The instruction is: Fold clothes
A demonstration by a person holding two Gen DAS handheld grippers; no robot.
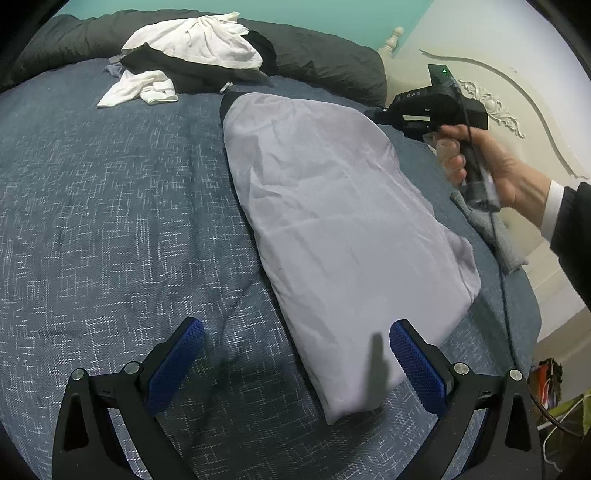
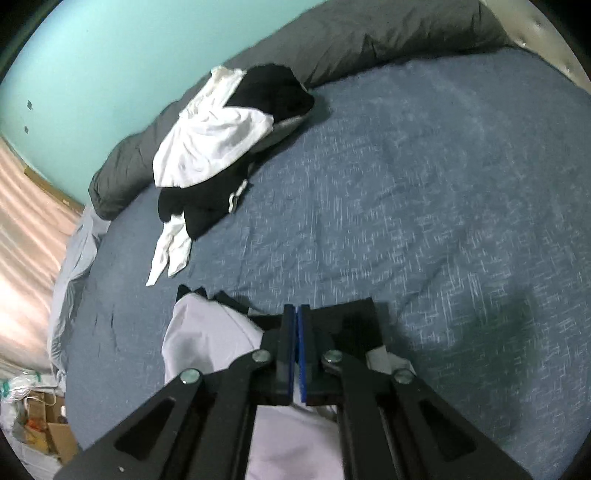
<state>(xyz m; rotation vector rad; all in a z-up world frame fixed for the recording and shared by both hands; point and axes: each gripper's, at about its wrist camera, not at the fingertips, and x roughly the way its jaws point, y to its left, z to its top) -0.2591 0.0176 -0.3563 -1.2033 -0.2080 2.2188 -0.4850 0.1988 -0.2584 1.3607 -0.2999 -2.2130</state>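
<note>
Folded white garment (image 1: 332,229) amid bare bedspread (image 1: 110,221); left gripper (image 1: 295,369) spread, right gripper (image 2: 297,314) clenched empty.

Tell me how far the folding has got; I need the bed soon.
Done: one pale shirt lies folded flat on the blue bedspread. In hand: nothing; the left gripper is open above the shirt's near end, the right gripper shut and empty. Left: the white and black heap by the grey pillows.

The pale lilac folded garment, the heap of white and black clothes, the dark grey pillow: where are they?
Pale lilac folded garment (image 1: 332,221), left wrist view, middle of its top.
Heap of white and black clothes (image 1: 195,48), left wrist view, white cloth on top.
Dark grey pillow (image 2: 369,33), right wrist view, its middle.
</note>
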